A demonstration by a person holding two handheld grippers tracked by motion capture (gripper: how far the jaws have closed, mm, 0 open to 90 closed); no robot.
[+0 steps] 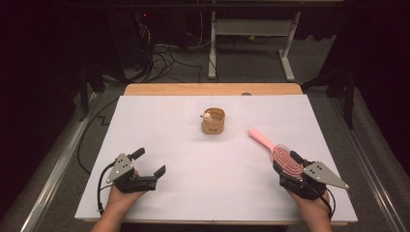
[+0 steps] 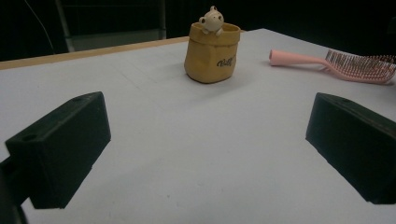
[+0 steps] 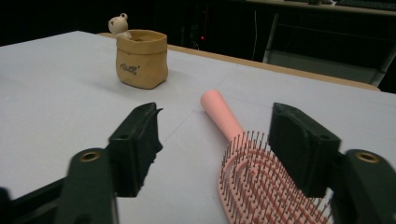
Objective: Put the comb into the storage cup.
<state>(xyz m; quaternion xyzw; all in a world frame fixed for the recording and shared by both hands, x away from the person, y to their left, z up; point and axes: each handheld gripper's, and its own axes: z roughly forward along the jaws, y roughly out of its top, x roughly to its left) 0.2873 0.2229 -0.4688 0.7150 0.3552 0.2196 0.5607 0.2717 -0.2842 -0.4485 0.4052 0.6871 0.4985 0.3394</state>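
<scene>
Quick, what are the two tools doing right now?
Left tool: open, holding nothing.
Right tool: open around the pink hairbrush, not gripping it.

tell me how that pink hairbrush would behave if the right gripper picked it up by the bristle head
The pink hairbrush looks like rigid plastic, so it should lift stiff, not droop. Its bristles would likely flex under the jaws, making the grip a bit spongy. The long handle sticks out beyond the right gripper, so it may tilt down.

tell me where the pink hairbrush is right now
In the high view the pink hairbrush lies on the white table, right side, bristles up, its head between the open jaws of the right hand-held gripper and its handle pointing toward the tan pot.
</scene>
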